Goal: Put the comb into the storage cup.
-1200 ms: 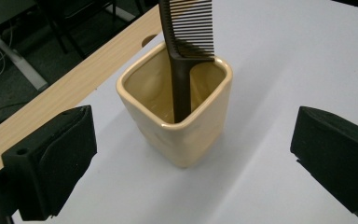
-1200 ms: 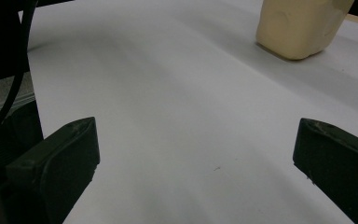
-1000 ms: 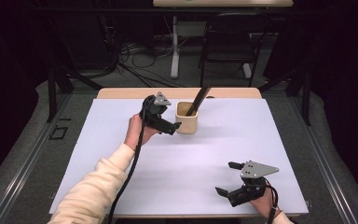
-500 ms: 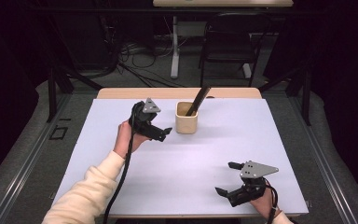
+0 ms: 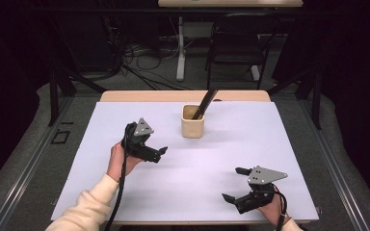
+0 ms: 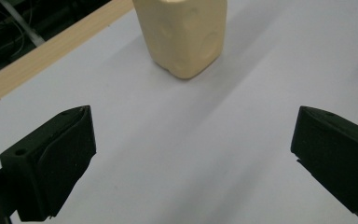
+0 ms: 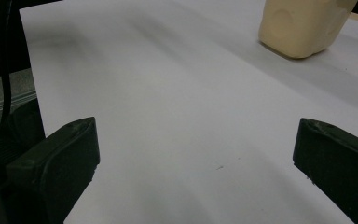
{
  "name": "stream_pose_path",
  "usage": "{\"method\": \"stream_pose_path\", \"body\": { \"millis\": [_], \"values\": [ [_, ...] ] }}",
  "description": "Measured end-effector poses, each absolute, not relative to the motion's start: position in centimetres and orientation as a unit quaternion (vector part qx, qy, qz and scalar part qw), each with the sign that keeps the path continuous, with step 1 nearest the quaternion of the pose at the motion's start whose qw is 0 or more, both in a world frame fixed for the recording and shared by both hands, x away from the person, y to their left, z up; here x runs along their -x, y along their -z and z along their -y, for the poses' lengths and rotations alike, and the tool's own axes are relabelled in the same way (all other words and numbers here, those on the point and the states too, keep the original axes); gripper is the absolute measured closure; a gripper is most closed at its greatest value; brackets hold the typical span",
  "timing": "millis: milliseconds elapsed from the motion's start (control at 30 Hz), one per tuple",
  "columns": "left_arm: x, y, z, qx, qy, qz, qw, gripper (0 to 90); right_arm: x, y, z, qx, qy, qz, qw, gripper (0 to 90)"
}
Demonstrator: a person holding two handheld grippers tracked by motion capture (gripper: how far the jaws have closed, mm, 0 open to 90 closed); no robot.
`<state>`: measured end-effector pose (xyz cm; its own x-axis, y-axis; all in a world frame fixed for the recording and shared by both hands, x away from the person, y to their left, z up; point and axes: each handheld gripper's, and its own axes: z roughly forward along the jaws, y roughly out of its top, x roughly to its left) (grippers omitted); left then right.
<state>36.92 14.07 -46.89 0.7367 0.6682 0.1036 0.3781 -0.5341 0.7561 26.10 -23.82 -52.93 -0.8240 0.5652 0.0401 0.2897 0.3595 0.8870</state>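
1. Resting low at about 5 o'clock on the table (image 5: 289, 144), the right gripper (image 5: 236, 185) sits just inside the near edge, its jaws spread wide and holding nothing.
2. Seen from the right gripper view, both black jaws frame bare white surface, with the cream cup (image 7: 303, 25) far off at about 1 o'clock and nothing between.
3. At about 9 o'clock of the table's middle, the left gripper (image 5: 160, 153) is held up in the person's hand (image 5: 120, 161); its jaws are also wide apart and empty.
4. A black cable (image 5: 121, 192) trails from the left gripper back along the cream sleeve (image 5: 89, 209) toward 6 o'clock.
5. In the left gripper view the cup (image 6: 182, 35) stands upright at 12 o'clock, apart from the jaw tips, with open white surface in the gap.
6. The cup (image 5: 192, 121) stands near the far middle of the table, at about 12 o'clock, and a dark stick-like tool (image 5: 204, 103) leans in it, tilted toward 1 o'clock.
7. Bare room lies across the centre and all of the right side, from 2 to 4 o'clock.
8. A strip of bare wood (image 5: 139, 96) runs along the far edge at 12 o'clock, beyond the white cover.
9. Farther off stand a dark chair (image 5: 236, 48), floor cables (image 5: 139, 62) and a white table leg (image 5: 180, 48).
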Motion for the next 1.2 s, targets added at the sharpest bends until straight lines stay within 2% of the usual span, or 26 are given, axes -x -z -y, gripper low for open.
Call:
{"method": "stream_pose_path", "body": {
  "millis": [433,1200],
  "values": [
    [-33.9,49.0,-15.0,-0.854,-0.199,-0.305,0.372,0.0,-26.1,52.9,23.9,-0.262,-0.501,-0.813,0.140,0.0],
    [-31.6,52.2,-16.4,-0.850,-0.201,-0.311,0.374,0.0,-26.1,53.1,23.8,-0.264,-0.496,-0.816,0.132,0.0]
  ]
}}
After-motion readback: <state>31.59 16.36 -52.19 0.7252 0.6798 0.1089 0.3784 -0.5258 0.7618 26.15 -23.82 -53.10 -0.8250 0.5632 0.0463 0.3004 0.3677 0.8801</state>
